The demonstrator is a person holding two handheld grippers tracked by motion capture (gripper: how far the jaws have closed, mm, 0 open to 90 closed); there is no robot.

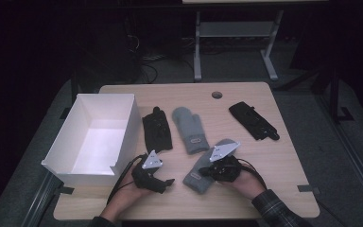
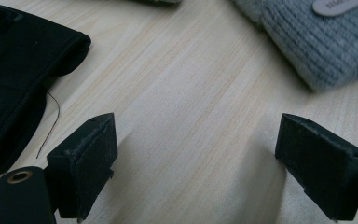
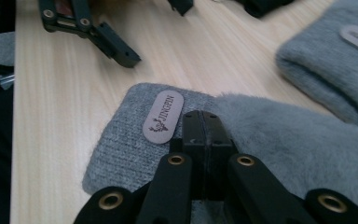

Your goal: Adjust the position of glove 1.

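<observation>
A grey mitten (image 1: 194,182) (image 3: 121,140) (image 2: 317,42) with an oval label lies near the table's front, cuff toward the left. My right gripper (image 1: 204,173) (image 3: 200,116) is shut, its jaws pressed together with their tips resting on this mitten just behind the label; I cannot see fabric pinched between them. A second grey mitten (image 1: 189,127) (image 3: 326,70) lies farther back. My left gripper (image 1: 165,185) (image 2: 198,140) is open over bare wood, between a black glove (image 1: 157,130) (image 2: 14,70) and the near mitten, holding nothing.
An open white box (image 1: 125,132) stands at the table's left side. Another black glove (image 1: 254,120) lies at the back right. A round cable hole (image 1: 216,95) sits near the far edge. Bare wood stretches along the front right.
</observation>
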